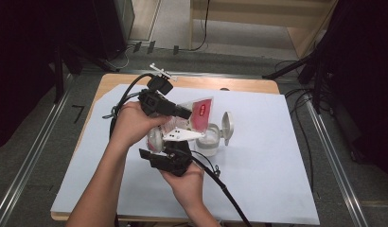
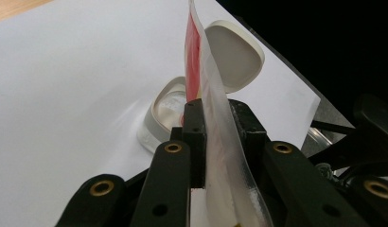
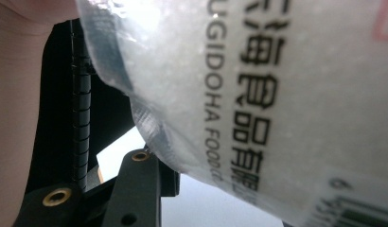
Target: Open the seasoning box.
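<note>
**Bag of granules being tipped over open tub – spill risk**

Big picture first: white sheet [image 1: 258, 156] is covering most of the wooden table [image 1: 192, 82], w/ both hands working near its middle. The person's left hand [image 1: 133, 124] is carrying the left gripper [image 2: 216, 111]; the right hand [image 1: 186, 182] is carrying the right gripper [image 1: 171, 158] just below it.

Between them: clear plastic bag [image 1: 199, 112] w/ red label, full of white granules, printed text reading in the right gripper view [image 3: 258, 94]. Left gripper is clamping the bag's flat sealed edge, jaws pinching film from both sides. Right gripper is sitting at the bag's lower bulging end; bag is lying against one jaw, but can't tell whether the jaws are actually squeezing it.

Smaller: round white tub [image 1: 208, 139] is standing on the sheet just beside and under the bag, hinged lid [image 1: 226, 126] flipped open to the side. In the left gripper view the tub's mouth [image 2: 166, 111] is lying just past the jaw tips, w/ the bag's edge rising in front of it.

What could go wrong, IMO:
- film is slick; the thin edge could be slipping out of the left pinch, dropping the bag onto the tub.
- mouth is narrow vs bag; a tilt off-centre would be scattering granules on the sheet.
- light tub could be getting knocked over by a gripper or the sagging bag.
</note>
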The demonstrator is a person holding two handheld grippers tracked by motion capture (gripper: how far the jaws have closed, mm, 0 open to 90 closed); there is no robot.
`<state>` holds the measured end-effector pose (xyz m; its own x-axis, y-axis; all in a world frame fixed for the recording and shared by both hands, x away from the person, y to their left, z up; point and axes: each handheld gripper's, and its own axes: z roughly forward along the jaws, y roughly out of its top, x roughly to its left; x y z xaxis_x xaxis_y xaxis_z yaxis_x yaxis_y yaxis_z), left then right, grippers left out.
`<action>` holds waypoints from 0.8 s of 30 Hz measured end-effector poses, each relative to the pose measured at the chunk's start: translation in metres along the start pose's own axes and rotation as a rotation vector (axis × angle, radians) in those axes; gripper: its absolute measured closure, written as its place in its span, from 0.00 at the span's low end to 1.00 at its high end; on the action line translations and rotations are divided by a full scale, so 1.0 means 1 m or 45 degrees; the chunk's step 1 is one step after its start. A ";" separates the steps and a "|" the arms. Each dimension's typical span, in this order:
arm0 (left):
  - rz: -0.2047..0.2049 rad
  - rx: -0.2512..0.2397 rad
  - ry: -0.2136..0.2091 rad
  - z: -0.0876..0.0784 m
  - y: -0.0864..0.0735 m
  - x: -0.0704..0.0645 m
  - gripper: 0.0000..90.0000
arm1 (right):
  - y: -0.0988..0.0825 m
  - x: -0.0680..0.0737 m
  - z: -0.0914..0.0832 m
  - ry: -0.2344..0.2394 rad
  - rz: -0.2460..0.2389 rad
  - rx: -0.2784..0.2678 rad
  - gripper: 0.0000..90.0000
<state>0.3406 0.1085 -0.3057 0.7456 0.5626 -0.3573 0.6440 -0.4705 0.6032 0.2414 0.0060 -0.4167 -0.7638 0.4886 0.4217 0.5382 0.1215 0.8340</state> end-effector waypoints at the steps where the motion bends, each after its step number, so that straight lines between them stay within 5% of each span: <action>1: 0.000 -0.008 0.001 0.000 0.000 0.000 0.88 | 0.000 0.000 0.000 -0.001 -0.001 0.000 0.69; 24: 0.008 -0.020 0.007 -0.001 0.000 -0.003 0.88 | 0.001 0.001 -0.003 0.013 0.001 0.009 0.69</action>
<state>0.3380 0.1072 -0.3041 0.7487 0.5631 -0.3498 0.6366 -0.4634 0.6165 0.2402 0.0033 -0.4147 -0.7672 0.4797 0.4258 0.5411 0.1276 0.8312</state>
